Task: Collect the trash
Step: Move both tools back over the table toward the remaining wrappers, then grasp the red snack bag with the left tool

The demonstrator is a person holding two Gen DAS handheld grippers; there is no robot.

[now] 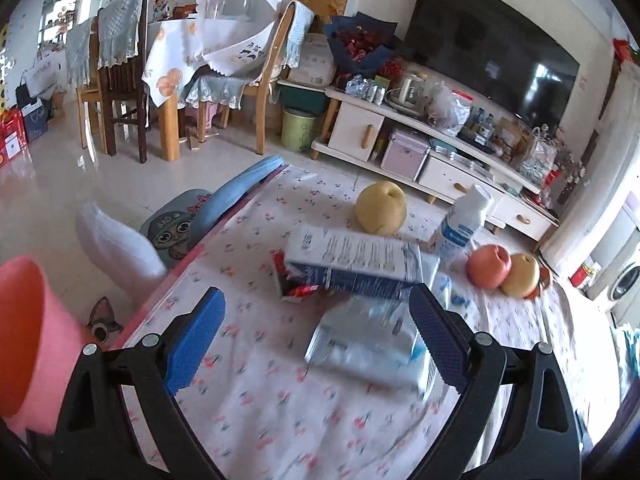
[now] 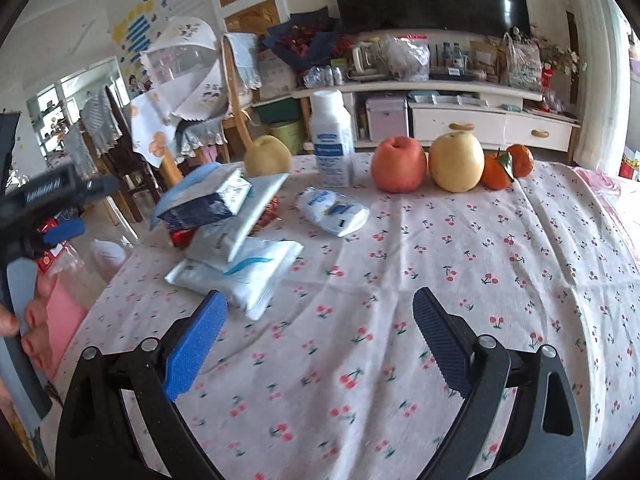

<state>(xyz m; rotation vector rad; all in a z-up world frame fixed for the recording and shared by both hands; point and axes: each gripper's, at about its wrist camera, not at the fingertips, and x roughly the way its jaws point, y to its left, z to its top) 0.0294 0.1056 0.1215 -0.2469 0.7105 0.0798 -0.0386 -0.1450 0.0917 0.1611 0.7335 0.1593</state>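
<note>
The trash sits in a loose heap toward the left side of the bench (image 2: 460,248), which is covered by a white cloth printed with cherries. Taking the blue-and-white carton (image 2: 204,200) as the landmark: it lies tilted on top of the heap, resting on a flat white pouch (image 2: 244,216); a red wrapper (image 2: 182,237) peeks out from under it, and a larger white-and-blue packet (image 2: 244,274) lies in front of it, nearest the camera. To the right of the carton, a crumpled white wrapper (image 2: 334,211) lies alone on the cloth. Behind the carton stand a yellow pear (image 2: 267,156) and an upright white bottle (image 2: 331,140); further right of it, in a row, are a red apple (image 2: 398,165), a second pear (image 2: 456,162) and two tangerines (image 2: 508,164). The right gripper (image 2: 316,344) hovers over bare cloth, in front of and to the right of the carton, its jaws spread apart and holding nothing. The left gripper (image 1: 316,328) points at the carton (image 1: 352,258) from the bench's left edge, jaws also wide apart and empty, with the blurred packet (image 1: 364,340) lying between them but not clasped. A pink bin (image 1: 28,340) stands off the bench, to the left of the carton.
</note>
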